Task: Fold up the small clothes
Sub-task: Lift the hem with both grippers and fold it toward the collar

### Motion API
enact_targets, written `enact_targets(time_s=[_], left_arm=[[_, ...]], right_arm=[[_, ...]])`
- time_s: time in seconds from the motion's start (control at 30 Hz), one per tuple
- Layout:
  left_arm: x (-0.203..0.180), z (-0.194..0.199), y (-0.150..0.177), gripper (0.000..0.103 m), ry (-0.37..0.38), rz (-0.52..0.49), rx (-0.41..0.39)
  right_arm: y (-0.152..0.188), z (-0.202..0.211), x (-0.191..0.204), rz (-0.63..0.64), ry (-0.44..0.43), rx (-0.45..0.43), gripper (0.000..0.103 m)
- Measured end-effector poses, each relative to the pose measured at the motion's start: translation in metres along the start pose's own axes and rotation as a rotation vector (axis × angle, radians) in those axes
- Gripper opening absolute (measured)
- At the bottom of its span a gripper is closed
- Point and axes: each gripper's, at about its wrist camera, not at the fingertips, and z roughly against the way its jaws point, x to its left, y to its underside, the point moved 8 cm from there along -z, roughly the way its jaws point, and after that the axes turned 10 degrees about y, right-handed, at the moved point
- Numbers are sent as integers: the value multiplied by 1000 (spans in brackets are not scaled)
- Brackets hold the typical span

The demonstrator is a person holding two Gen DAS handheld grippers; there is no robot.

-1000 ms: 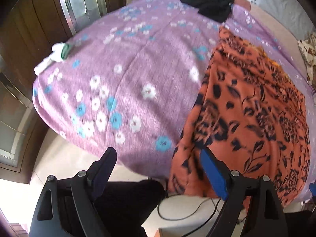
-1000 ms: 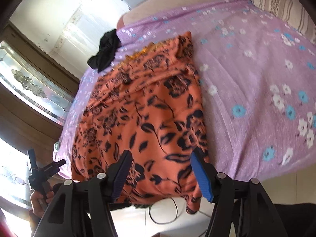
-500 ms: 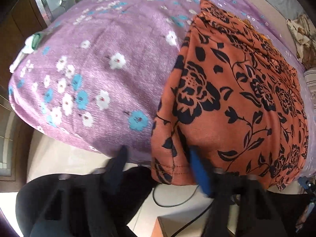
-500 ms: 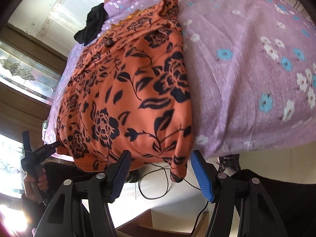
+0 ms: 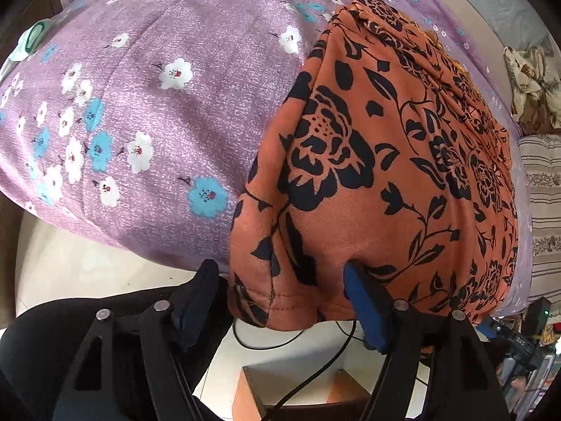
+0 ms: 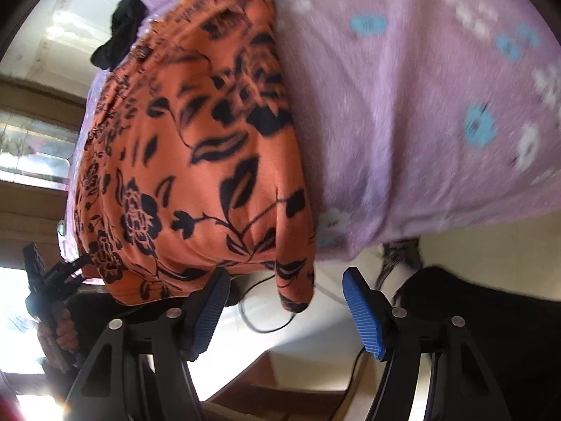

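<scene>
An orange garment with a black flower print (image 5: 368, 161) lies spread on the bed, its hem hanging over the near edge. My left gripper (image 5: 280, 291) is open, and the garment's left hem corner hangs between its jaws. The right finger's pad (image 5: 364, 308) touches the cloth. In the right wrist view the same garment (image 6: 196, 161) shows, and my right gripper (image 6: 285, 298) is open around its right hem corner, which hangs between the jaws. The left gripper (image 6: 49, 280) also shows there at the far left, in a hand.
The bed has a purple sheet with white and blue flowers (image 5: 147, 105). A black cloth (image 6: 121, 31) lies at the bed's far end. A striped pillow (image 5: 543, 210) and a crumpled patterned cloth (image 5: 529, 84) lie at the right. A cable (image 5: 315, 361) and a brown box (image 5: 266, 396) lie on the floor below.
Both grippers have moved in and down to the bed's near edge. Each hem corner of the orange garment now hangs between an open gripper's jaws.
</scene>
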Motion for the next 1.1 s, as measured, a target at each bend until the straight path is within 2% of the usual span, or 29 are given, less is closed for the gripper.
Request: enact_targets(time_s=[0.03, 0.1, 0.17, 0.2, 0.23, 0.27, 0.3, 0.37, 0.6, 0.73, 0.8, 0.9, 1.03, 1.1], left_arm=[[-1, -3, 1, 59, 9, 0, 4], [-3, -8, 2, 54, 20, 4, 6], [1, -8, -1, 43, 27, -5, 0], [0, -5, -1, 34, 28, -12, -5], [-1, -4, -2, 23, 30, -20, -11], [-1, 2, -2, 19, 32, -26, -17], [0, 5, -3, 14, 36, -28, -19], [-3, 9, -5, 12, 61, -35, -25], [-29, 37, -18, 11, 129, -116, -44], [-47, 60, -28, 11, 186, -150, -72], [-53, 72, -31, 11, 212, -159, -90], [-49, 72, -33, 11, 215, -154, -90], [-37, 49, -26, 12, 166, -133, -32], [-25, 39, -23, 12, 122, -103, -4]], right_arm=[[-1, -6, 0, -14, -6, 11, 70], [-3, -18, -2, -44, 12, 22, 70], [-2, -31, -6, -83, -10, 43, 70], [-1, -35, -7, -102, -24, 54, 67], [0, -36, -8, -117, -43, 57, 49], [1, -36, -5, -108, -57, 57, 27], [1, -33, -4, -99, -55, 44, 24], [1, -21, 0, -75, -63, 4, 12], [7, 22, 27, -78, -237, -51, 9], [-1, 46, 37, -108, -367, -88, 9], [-8, 57, 44, -102, -404, -109, 9], [-13, 54, 46, -78, -365, -119, 9], [-5, 21, 33, -130, -289, -26, 9], [-1, 8, 26, -170, -272, 12, 13]])
